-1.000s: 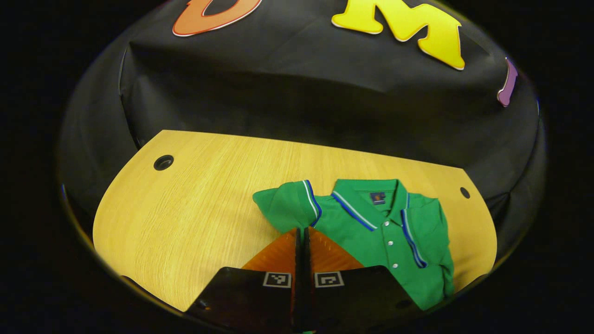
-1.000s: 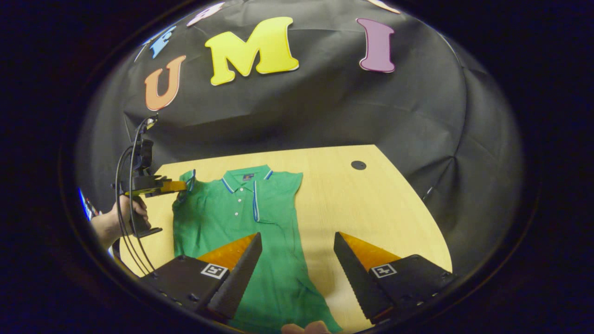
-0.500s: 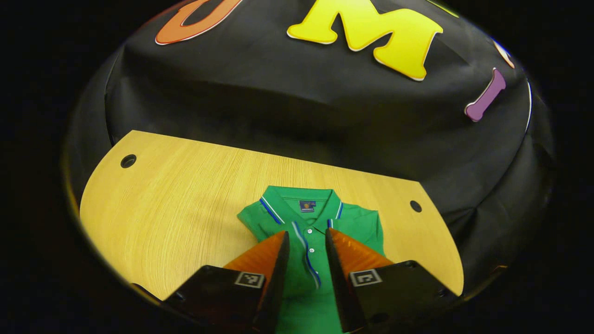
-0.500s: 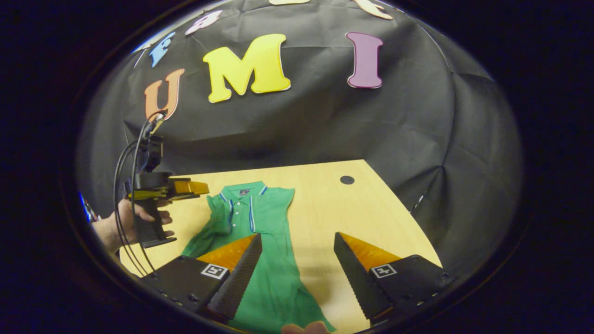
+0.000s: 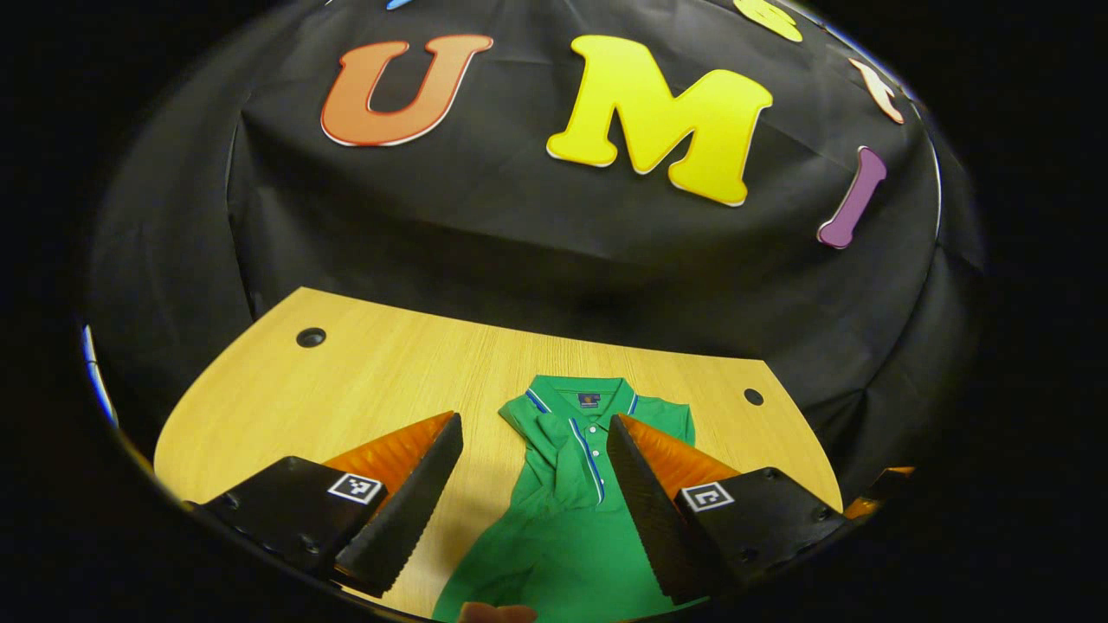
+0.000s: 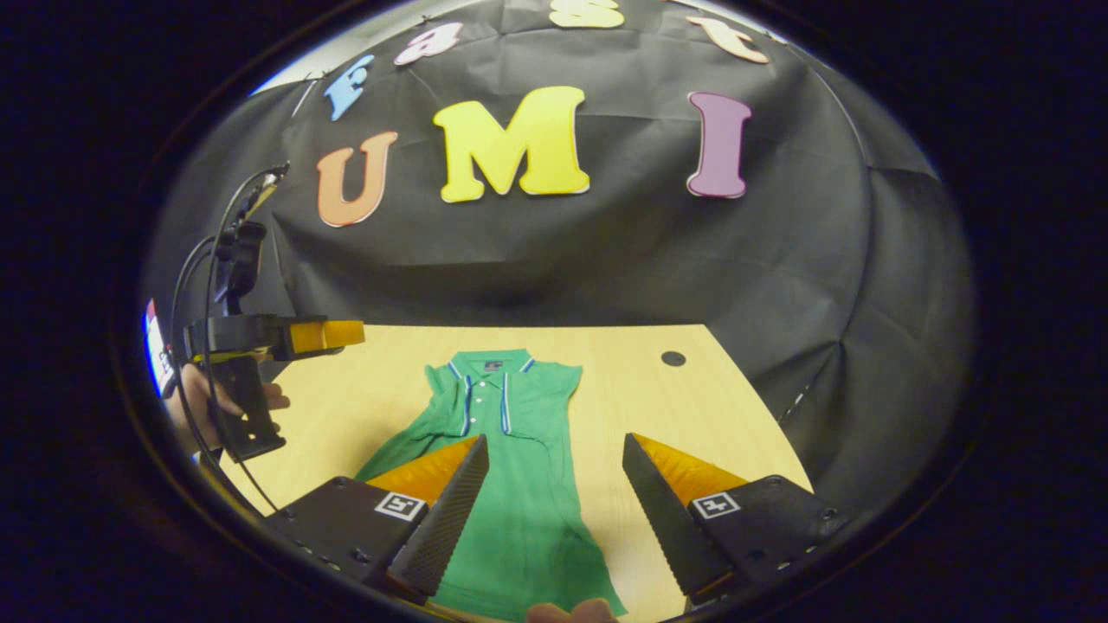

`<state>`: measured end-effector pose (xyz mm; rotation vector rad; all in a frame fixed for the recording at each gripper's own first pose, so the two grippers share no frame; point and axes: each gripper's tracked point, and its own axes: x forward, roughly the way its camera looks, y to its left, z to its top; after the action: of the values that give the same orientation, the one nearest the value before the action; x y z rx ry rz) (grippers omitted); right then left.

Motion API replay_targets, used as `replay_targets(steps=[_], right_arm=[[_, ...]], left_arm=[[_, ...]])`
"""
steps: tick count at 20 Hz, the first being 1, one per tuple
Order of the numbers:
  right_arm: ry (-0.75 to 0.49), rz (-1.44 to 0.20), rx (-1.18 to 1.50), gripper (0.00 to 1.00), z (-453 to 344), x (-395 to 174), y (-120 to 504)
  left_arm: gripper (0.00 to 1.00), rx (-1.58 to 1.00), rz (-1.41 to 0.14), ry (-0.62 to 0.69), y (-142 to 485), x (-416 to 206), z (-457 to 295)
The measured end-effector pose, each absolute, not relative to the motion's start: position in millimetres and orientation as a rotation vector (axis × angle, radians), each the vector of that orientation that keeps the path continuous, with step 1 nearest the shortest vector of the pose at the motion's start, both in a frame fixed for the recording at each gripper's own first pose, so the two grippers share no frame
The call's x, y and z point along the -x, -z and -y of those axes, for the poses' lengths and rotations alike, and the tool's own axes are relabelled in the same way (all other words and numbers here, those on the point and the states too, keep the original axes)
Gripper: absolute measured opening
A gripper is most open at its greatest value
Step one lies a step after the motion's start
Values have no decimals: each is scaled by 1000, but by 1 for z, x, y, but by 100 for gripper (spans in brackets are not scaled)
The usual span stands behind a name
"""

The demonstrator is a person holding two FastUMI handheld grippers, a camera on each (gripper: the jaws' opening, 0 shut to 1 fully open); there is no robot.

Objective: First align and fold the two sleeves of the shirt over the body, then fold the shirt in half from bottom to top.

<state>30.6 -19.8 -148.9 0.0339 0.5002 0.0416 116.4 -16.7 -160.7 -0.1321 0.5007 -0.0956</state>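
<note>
Both sleeves look folded onto the shirt (image 5: 571, 510) lying on the table (image 5: 363, 381); left gripper (image 5: 532, 484) and right gripper (image 6: 554, 502), both released and empty, should pinch the hem corners evenly, then lift toward the collar

A yellow wooden table (image 5: 363, 381) is seen with a rounded edge. Two small dark round holes are cut in its top, one at the far left (image 5: 310, 337) and one at the far right (image 5: 753, 396). Black cloth (image 6: 606, 251) is hung behind the table.
</note>
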Motion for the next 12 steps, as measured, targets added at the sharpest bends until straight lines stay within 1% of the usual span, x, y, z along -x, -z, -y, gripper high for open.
replay_targets(steps=[3, 6, 8, 9, 12], right_arm=[[-63, -495, -10, 96, 21, -16, 147], [-75, -494, 13, 96, 24, 1, 147], [-85, -516, 6, 94, 27, 15, 155], [-102, -540, 2, 96, 25, 21, 163], [-121, -611, 62, 96, 34, 35, 190]], left_arm=[[100, 83, -470, 103, 143, -74, 7], [100, 82, -472, 97, 141, -33, -2], [100, 95, -491, 92, 147, -6, -6], [100, 95, -503, 91, 153, 7, -9], [100, 65, -571, 100, 183, 46, -24]])
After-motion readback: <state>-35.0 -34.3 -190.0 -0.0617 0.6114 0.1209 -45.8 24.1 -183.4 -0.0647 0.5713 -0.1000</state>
